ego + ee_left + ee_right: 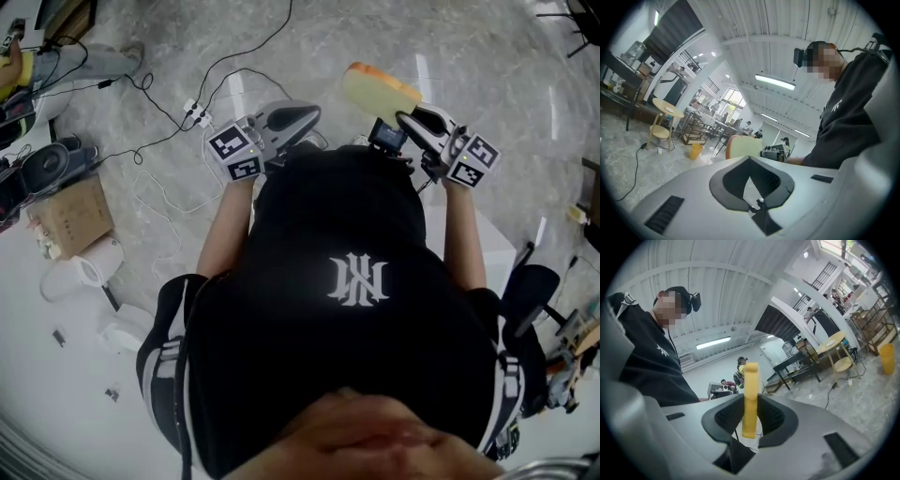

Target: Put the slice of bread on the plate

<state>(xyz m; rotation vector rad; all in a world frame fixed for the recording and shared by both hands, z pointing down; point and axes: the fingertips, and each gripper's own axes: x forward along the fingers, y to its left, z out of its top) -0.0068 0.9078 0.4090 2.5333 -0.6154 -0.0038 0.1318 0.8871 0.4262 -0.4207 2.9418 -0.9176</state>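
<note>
My right gripper (pixel 405 114) is shut on a slice of bread (pixel 380 89), pale yellow with a brown crust, held in the air in front of the person's chest. In the right gripper view the bread (pixel 751 394) stands upright and edge-on between the two dark pads of the right gripper (pixel 751 401). My left gripper (pixel 307 114) is held beside it at the same height, and its jaws meet at the tips with nothing in them (pixel 750 161). From the left gripper view the bread (pixel 743 146) shows just beyond its jaws. No plate is in view.
Below lies a marble floor with cables and a power strip (pixel 195 114). A cardboard box (pixel 70 216) and white rolls (pixel 94 267) sit at the left. A round wooden table (pixel 833 341), a yellow bin (pixel 886 357) and people stand far off.
</note>
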